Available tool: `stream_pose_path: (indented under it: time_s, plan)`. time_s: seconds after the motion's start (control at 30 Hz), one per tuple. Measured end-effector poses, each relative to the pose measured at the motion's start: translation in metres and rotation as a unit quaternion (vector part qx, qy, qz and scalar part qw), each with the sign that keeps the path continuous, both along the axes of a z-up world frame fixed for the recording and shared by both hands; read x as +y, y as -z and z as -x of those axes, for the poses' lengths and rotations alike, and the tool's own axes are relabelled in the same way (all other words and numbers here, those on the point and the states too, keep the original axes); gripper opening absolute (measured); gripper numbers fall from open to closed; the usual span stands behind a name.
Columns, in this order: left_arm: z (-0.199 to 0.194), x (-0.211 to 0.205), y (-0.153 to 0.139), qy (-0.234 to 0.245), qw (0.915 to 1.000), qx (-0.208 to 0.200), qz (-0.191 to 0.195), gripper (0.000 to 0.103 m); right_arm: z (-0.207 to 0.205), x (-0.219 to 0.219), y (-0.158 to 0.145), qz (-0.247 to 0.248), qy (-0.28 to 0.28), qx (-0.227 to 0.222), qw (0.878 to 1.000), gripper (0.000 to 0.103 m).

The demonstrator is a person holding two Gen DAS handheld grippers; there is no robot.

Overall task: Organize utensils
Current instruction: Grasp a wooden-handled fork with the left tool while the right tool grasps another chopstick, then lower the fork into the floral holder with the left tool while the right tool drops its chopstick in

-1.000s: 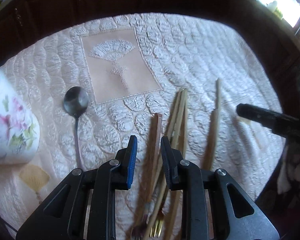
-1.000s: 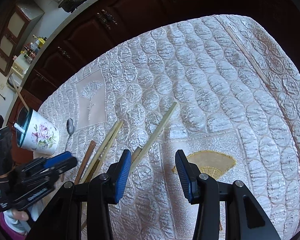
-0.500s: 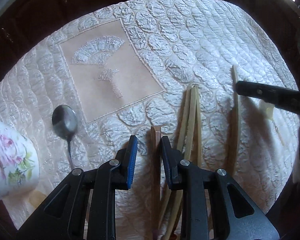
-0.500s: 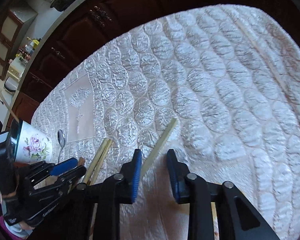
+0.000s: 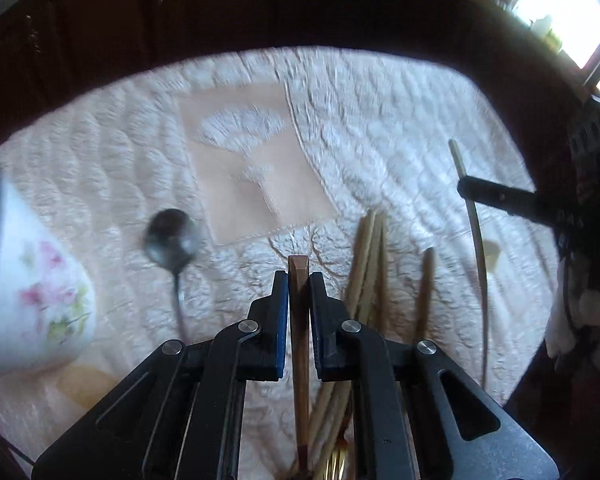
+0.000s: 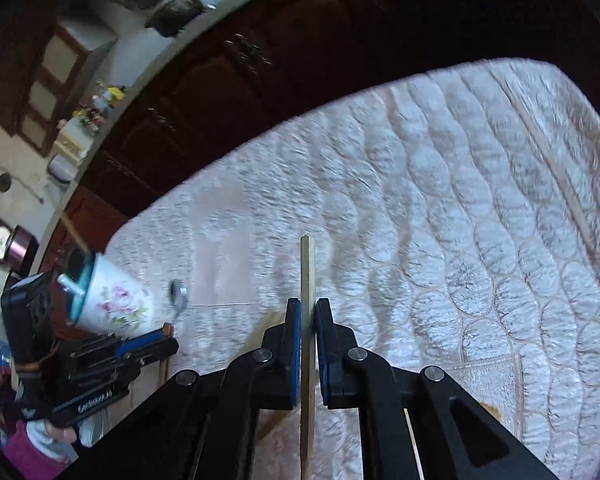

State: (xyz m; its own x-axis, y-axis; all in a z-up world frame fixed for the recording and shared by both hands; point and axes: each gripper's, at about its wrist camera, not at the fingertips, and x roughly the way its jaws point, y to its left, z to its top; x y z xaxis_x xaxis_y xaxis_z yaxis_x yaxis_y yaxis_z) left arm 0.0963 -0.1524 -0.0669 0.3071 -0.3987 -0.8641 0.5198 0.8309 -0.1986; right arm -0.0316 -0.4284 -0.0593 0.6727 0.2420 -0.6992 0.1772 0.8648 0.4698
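My left gripper (image 5: 299, 280) is shut on a dark brown wooden stick (image 5: 299, 268) whose end sticks out past the fingertips. My right gripper (image 6: 308, 308) is shut on a pale chopstick (image 6: 307, 264) and holds it above the quilted cloth; the same gripper (image 5: 496, 196) and chopstick (image 5: 474, 216) show at the right of the left wrist view. Several pale chopsticks (image 5: 366, 268) lie on the cloth right of my left gripper. A metal spoon (image 5: 171, 240) lies to its left. A white floral cup (image 5: 32, 296) stands at the far left, also seen in the right wrist view (image 6: 112, 300).
A white quilted cloth (image 6: 440, 220) with a beige fan panel (image 5: 252, 160) covers the table. Dark wooden cabinets (image 6: 260, 64) stand behind the table's far edge. My left gripper (image 6: 112, 364) sits low at the left of the right wrist view.
Both grippers have closed: the left on the brown stick, the right on the pale chopstick. Both have lifted and tilted up, so more of the cabinets shows.
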Motion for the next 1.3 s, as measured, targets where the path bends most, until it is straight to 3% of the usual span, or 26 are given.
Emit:
stream_pose_path:
  time_s: [0.33,0.6,1.3]
  plan:
    - [0.048,0.056,-0.069,-0.036,0.996,-0.056,0.06,0.009,0.035,0.043,-0.06,0.013,-0.043,-0.071,0.996,0.007]
    - [0.076,0.092,-0.105,-0.06,0.9904,-0.094,0.082,0.009,0.034,0.073,-0.078,0.018,-0.071,-0.094,0.993,0.007]
    - [0.089,0.162,-0.19,-0.109,0.9725,-0.156,0.134,0.009,0.001,0.141,-0.132,0.013,-0.13,-0.157,0.979,0.007]
